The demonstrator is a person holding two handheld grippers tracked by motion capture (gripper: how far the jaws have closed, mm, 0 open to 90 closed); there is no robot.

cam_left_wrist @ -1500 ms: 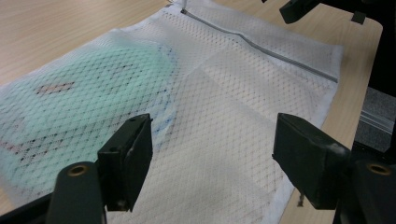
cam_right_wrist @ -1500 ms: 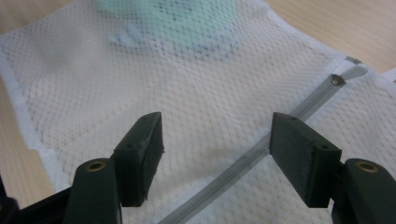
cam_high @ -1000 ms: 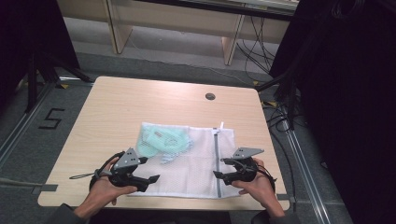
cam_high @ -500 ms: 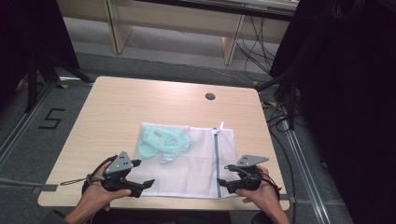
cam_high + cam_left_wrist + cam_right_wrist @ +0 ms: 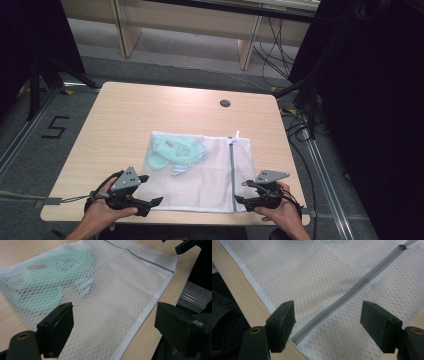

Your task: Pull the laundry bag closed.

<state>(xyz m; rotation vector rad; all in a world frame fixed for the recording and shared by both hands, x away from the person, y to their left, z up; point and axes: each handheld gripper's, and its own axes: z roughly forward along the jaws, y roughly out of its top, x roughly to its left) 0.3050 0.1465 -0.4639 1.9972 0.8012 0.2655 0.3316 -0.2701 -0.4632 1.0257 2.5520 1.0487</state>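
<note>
A white mesh laundry bag [image 5: 200,175] lies flat on the wooden table [image 5: 150,110], with a pale green garment [image 5: 172,152] inside its left part and a grey zipper [image 5: 232,170] down its right side. My left gripper [image 5: 151,190] rests at the bag's near left corner. Its jaws have just been opening and stand open over the mesh [image 5: 112,290] without pressing it. My right gripper [image 5: 240,192] sits at the near right corner. Its jaws have also just been opening and straddle the zipper [image 5: 352,292], apart from it.
A round cable hole [image 5: 225,103] sits near the table's far edge. The bag's near hem runs close to the table's front edge. A taped "5" [image 5: 55,127] marks the floor at the left, and cables [image 5: 300,130] trail on the floor at the right.
Both hands have drawn back a little toward the near table edge and slightly outward. The bag has stayed flat in place.
</note>
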